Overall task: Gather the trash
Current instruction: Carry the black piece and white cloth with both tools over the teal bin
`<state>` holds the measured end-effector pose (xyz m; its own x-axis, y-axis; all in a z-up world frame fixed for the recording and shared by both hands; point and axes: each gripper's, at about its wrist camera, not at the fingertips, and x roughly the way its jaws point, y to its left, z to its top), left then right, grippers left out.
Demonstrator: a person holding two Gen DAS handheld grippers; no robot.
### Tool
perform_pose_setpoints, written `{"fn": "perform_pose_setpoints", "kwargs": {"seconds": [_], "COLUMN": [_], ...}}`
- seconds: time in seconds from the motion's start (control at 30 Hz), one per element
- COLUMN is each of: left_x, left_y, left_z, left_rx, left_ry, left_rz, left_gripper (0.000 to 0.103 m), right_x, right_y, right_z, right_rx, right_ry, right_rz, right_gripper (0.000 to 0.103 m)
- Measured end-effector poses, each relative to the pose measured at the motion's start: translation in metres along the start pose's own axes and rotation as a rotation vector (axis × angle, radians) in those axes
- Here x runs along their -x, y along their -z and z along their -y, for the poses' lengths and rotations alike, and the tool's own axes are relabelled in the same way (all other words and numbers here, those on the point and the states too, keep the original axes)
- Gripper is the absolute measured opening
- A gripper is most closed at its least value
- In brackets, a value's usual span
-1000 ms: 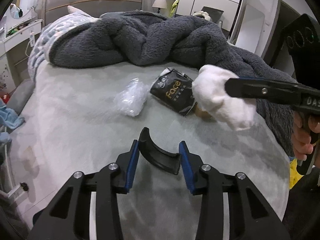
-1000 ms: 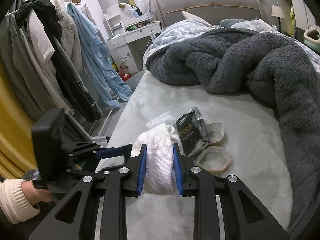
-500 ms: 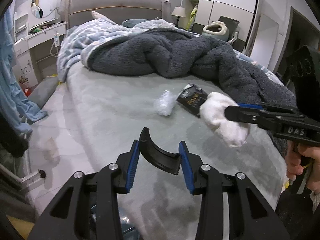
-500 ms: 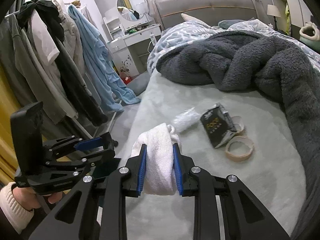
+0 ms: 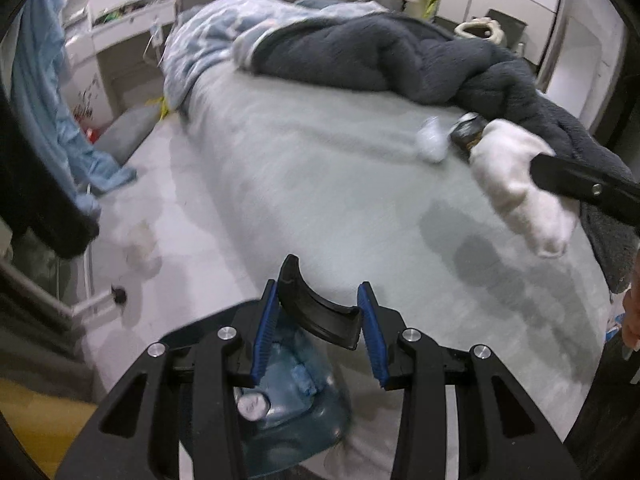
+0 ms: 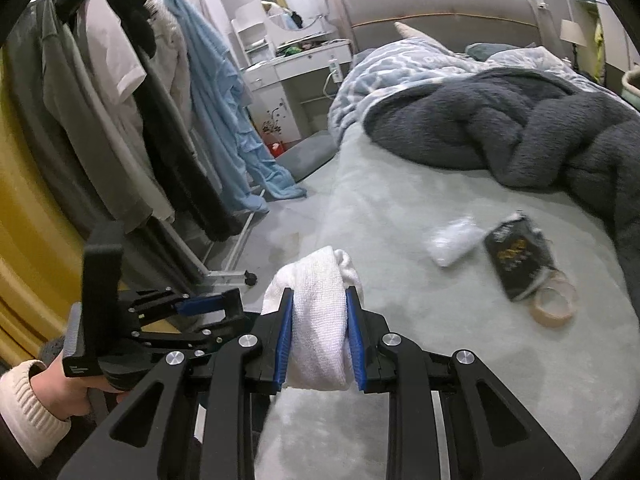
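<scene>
My right claw [image 6: 319,338] grips a rolled white cloth [image 6: 318,320] over the bed's [image 6: 460,360] foot edge, while my left claw [image 5: 317,330] clamps a curved black plastic piece [image 5: 316,312].

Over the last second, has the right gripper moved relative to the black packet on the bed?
Yes. In the right wrist view the right gripper, shut on the white cloth, has backed away from the black packet, toward the bed's foot.

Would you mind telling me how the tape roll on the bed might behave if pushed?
The tape roll lies flat, so it probably slides rather than rolls. It looks like a thin hollow ring, likely light. The black packet overlaps its edge, so a push may drag that along.
</scene>
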<state>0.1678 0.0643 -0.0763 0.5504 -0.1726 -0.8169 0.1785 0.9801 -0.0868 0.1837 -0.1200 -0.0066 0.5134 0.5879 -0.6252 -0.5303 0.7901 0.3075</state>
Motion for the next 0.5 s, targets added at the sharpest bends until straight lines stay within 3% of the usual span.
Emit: {"fn": "perform_pose_setpoints", "kwargs": {"seconds": [0.5], "left_x": [-0.024], "left_y": [0.037], "left_z": [-0.069], "left_rx": [0.149], "left_ry": [-0.037], "left_rz": [-0.182], "left_gripper": [0.043], "right_x": [-0.06], "right_y": [0.002], "right_z": [-0.083], "right_rx": [0.144], "right_ry": [-0.071], "right_rz": [-0.087], "right_gripper": [0.025]}}
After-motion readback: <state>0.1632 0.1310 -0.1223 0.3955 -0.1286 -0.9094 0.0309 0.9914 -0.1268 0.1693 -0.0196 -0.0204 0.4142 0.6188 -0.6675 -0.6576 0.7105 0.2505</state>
